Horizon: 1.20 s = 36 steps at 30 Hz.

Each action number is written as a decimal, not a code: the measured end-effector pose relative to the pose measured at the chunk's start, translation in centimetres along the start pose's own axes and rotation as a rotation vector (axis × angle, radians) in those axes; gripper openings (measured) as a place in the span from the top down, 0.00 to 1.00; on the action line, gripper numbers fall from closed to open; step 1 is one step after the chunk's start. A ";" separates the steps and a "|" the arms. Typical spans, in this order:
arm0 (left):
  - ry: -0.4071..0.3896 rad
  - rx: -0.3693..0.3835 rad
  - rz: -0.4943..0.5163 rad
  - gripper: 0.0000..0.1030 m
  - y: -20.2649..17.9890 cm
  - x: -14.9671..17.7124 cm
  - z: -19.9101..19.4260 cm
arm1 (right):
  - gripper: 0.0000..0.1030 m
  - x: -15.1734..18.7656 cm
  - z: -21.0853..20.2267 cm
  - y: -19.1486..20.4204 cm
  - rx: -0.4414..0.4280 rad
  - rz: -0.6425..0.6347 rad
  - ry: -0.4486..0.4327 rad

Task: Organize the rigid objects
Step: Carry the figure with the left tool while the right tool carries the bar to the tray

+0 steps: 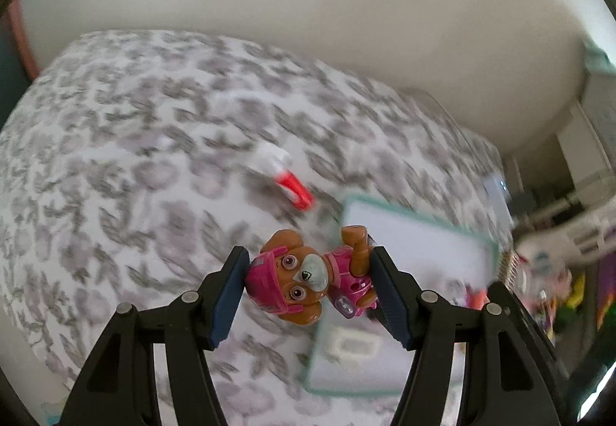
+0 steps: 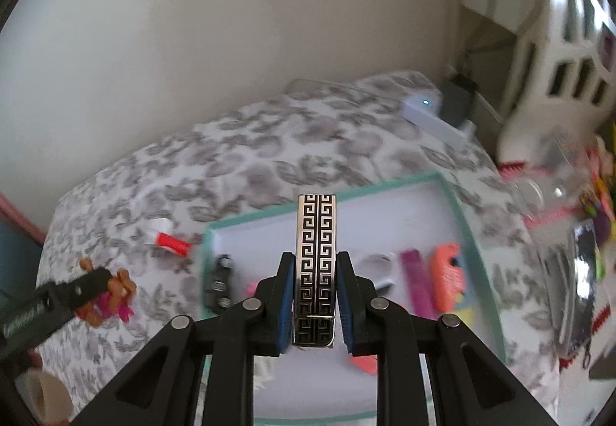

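Observation:
My left gripper (image 1: 310, 256) is shut on a brown puppy figure (image 1: 304, 279) in a pink helmet and suit, held in the air over the near edge of a white tray with a teal rim (image 1: 385, 203). In the right wrist view that same gripper (image 2: 104, 283) and puppy figure (image 2: 115, 297) show at the far left, over the bedspread. My right gripper (image 2: 315, 257) is shut on a silver bar with a black key pattern (image 2: 315, 233), upright above the tray (image 2: 454, 202). A red and white piece (image 1: 287, 176) (image 2: 171, 239) lies on the bed left of the tray.
The tray holds a black toy car (image 2: 219, 283), a pink bar (image 2: 417, 279), an orange toy (image 2: 448, 276) and a white ring (image 2: 379, 266). The leaf-print bedspread (image 1: 134, 156) meets a wall. A white box with a blue light (image 2: 423, 106), a white basket (image 2: 569, 41) and clutter lie right.

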<state>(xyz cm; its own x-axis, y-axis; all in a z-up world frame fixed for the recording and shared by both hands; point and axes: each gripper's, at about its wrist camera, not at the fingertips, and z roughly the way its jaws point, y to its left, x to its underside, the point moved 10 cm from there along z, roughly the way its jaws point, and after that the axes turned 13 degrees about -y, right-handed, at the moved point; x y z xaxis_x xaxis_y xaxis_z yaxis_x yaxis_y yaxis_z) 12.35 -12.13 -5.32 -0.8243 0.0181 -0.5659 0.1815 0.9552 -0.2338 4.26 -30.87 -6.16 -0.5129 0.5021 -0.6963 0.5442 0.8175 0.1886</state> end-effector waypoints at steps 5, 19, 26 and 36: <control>0.064 0.017 0.093 0.36 -3.2 3.3 0.8 | 0.79 2.0 1.1 -2.4 0.027 0.030 0.072; 0.297 0.091 0.221 0.36 -8.0 11.2 3.7 | 0.78 5.0 3.8 -6.7 0.124 0.078 0.192; 0.323 0.056 0.256 0.36 -8.3 12.8 5.2 | 0.78 5.9 4.6 -7.2 0.133 0.085 0.229; 0.252 0.016 0.333 0.37 -9.4 12.9 6.7 | 0.78 6.7 5.5 -8.1 0.141 0.098 0.256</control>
<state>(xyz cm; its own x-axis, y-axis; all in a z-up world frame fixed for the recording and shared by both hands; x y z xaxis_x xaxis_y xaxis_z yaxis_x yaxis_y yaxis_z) 3.61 -22.86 -15.76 -0.8242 0.3993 -0.4016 0.4674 0.8800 -0.0844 0.07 -35.73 -16.17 -0.5945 0.6462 -0.4786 0.6768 0.7235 0.1360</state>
